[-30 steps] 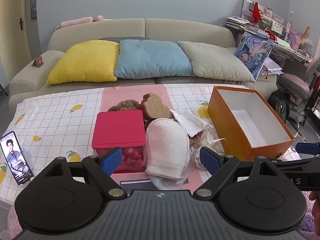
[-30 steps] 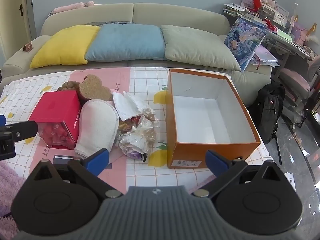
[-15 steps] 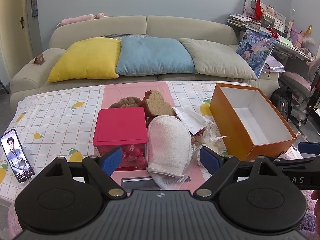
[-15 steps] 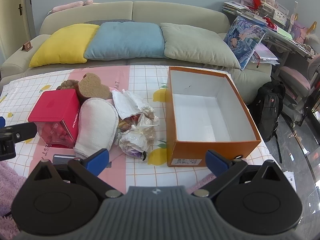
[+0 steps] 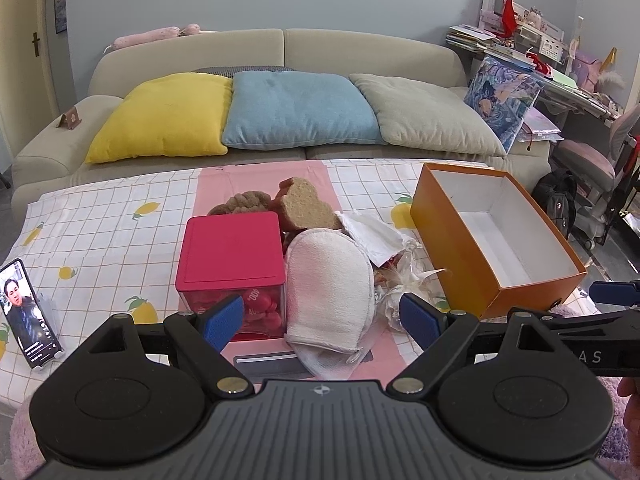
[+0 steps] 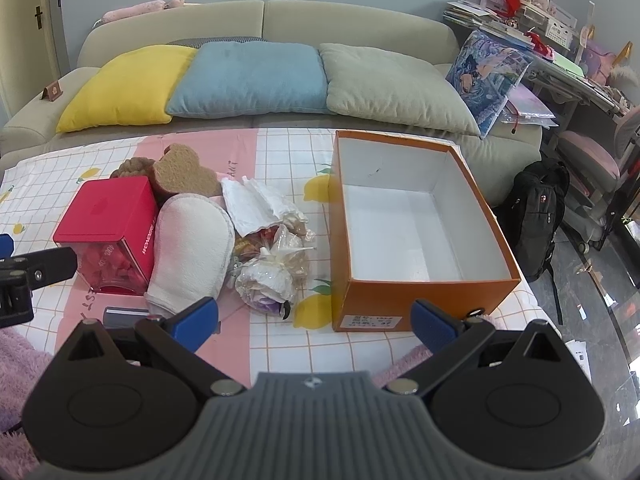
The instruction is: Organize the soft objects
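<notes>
A white-pink bath mitt lies mid-table, with a bear-shaped brown sponge, a brown knotted scrubber, white folded cloths and a clear crinkly bag of small items around it. An empty orange box stands to the right. My left gripper is open and empty, just short of the mitt. My right gripper is open and empty, near the box's front corner.
A red-lidded clear box of red pieces stands left of the mitt. A dark flat item lies under the mitt's near end. A phone leans at the far left. A sofa with cushions lies behind the table.
Both grippers have drifted slightly back and up, so the table objects sit a little farther away. Nothing was grasped or moved.
</notes>
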Available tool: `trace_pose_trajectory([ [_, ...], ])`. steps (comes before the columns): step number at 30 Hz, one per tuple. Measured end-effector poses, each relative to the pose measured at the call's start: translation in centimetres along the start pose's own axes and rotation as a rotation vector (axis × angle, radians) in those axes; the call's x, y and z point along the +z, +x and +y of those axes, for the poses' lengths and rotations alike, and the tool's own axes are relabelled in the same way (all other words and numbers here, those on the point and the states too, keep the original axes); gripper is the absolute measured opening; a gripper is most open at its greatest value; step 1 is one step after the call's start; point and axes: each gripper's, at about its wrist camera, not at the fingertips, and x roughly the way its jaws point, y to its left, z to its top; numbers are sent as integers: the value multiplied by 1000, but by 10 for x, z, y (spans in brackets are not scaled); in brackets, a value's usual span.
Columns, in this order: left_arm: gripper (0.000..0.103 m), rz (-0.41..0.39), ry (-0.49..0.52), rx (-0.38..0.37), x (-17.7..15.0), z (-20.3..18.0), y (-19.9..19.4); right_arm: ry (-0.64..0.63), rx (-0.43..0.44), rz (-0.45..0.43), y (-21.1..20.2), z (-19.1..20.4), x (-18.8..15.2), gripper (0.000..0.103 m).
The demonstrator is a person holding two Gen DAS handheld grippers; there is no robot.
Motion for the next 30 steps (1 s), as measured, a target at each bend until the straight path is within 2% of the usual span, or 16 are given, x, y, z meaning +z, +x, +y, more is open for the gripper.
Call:
trace_pose_trajectory([
  [23,102,-21,-27,-82,1,2,-1,-12,-13,-5,0,2,2,100],
  [25,95,-20,-23,-79,1,2,0,-12,-13,-4,0,2,2,100],
  [30,94,-11,-23,-86,1,1,1,-12,-13,-4,0,2,2,100],
])
